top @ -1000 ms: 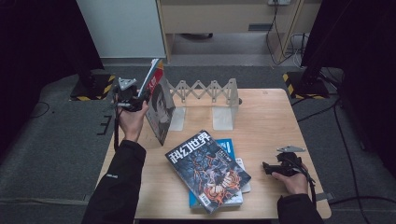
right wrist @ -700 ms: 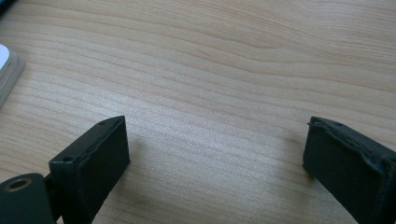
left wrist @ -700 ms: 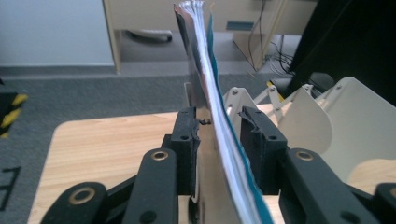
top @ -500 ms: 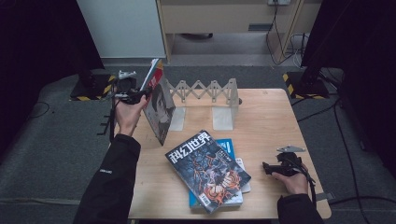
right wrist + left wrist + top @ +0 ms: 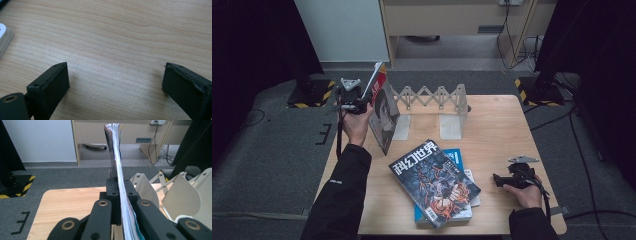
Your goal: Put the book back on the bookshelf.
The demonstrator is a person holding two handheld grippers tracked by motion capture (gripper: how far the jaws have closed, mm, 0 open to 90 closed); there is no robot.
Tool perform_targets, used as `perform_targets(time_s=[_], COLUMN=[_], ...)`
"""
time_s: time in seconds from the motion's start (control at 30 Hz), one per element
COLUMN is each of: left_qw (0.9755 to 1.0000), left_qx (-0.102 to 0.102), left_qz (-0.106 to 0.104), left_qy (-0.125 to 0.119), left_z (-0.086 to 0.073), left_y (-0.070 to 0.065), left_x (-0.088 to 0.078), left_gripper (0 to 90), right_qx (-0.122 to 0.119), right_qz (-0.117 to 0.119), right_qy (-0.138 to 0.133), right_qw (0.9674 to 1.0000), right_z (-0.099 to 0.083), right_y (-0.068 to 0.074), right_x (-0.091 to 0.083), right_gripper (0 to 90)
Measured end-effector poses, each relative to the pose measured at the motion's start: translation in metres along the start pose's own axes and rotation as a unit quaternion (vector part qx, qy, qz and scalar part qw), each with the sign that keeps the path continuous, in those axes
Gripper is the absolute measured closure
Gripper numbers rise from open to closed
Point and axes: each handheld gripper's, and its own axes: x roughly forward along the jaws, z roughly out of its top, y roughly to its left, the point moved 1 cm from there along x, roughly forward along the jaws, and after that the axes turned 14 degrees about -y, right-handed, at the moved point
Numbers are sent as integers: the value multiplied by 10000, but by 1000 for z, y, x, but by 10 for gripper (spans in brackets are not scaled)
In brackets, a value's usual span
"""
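A magazine (image 5: 383,116) with a red top edge stands on end at the table's left, just left of the rack. My left gripper (image 5: 366,101) is shut on its upper edge; in the left gripper view the jaws (image 5: 119,188) pinch the page block (image 5: 115,147), and they have just closed tighter on it. Near the front right corner, my right gripper (image 5: 497,179) rests on the wood, open. Its pads (image 5: 53,80) stand wide apart over bare table with nothing between them.
A grey folding rack (image 5: 432,96) with upright dividers (image 5: 451,120) stands at the back of the wooden table (image 5: 507,125). A dark-covered magazine (image 5: 434,181) tops a small stack with a blue book (image 5: 459,156) at the front middle. A cabinet and cables lie beyond the table.
The left hand has shifted slightly up and away with the magazine, which stays upright. The right hand has not moved.
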Motion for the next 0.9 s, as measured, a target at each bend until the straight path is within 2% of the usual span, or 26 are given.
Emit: perform_targets(time_s=[0.17, 0.33, 0.57, 0.67, 0.77, 0.83, 0.9], left_qw=[10000, 9996, 9976, 9958, 9940, 9934, 9919], left_qx=[6, 60, 7, -13, -106, -108, -192], left_qz=[-78, -182, -528, -727, -929, -1009, -1176], left_qy=[11, -216, -442, -560, -573, -537, -441], left_z=[-1, 1, -2, -8, -19, -28, -37], left_y=[1, 2, 7, 8, 8, 9, 10], left_x=[-3, -15, -43, -57, -72, -80, -85], left_gripper=[841, 683, 500, 437, 406, 381, 341], right_qx=[-3, -7, -26, -59, -68, -82, -76], right_qz=[5, 3, -14, -28, -32, -37, -45], right_qy=[5, 11, -19, -66, -153, -199, -211], right_qw=[10000, 10000, 10000, 10000, 9999, 9998, 9997], right_z=[0, 0, 2, 3, 5, 6, 6], right_y=[0, 0, 1, 3, 5, 6, 7], right_x=[0, 0, -2, -4, -5, -6, -7], right_gripper=[73, 76, 85, 88, 91, 92, 94])
